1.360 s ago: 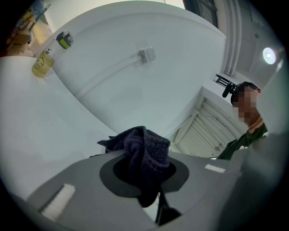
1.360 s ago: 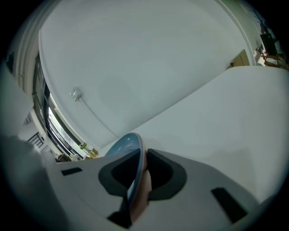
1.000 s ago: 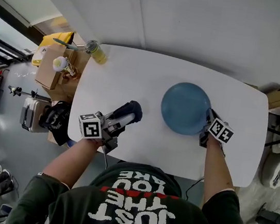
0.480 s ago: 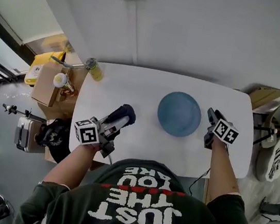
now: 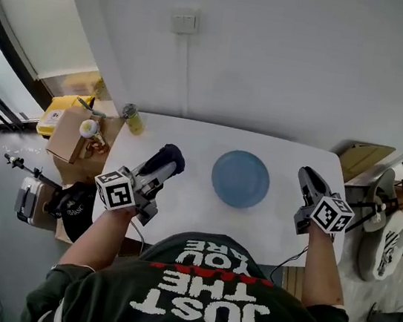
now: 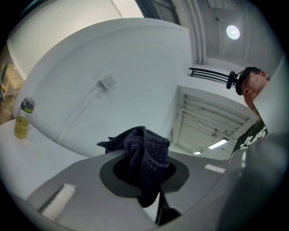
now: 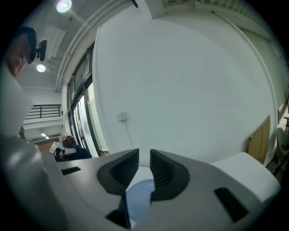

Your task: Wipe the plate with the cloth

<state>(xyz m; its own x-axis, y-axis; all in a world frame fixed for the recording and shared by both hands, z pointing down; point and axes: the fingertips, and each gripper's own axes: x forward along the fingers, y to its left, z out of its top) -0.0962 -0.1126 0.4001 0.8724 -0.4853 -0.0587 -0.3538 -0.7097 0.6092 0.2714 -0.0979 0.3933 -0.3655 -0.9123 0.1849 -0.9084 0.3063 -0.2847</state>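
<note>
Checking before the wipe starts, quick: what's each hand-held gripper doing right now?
Left hand-held gripper: shut on the dark cloth.
Right hand-held gripper: open, its jaws have just been closing, nothing between them.

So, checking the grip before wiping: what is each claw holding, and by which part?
Left claw pinches the dark cloth by a bunched fold. Right claw, its jaws just closing somewhat, has nothing between them.
</note>
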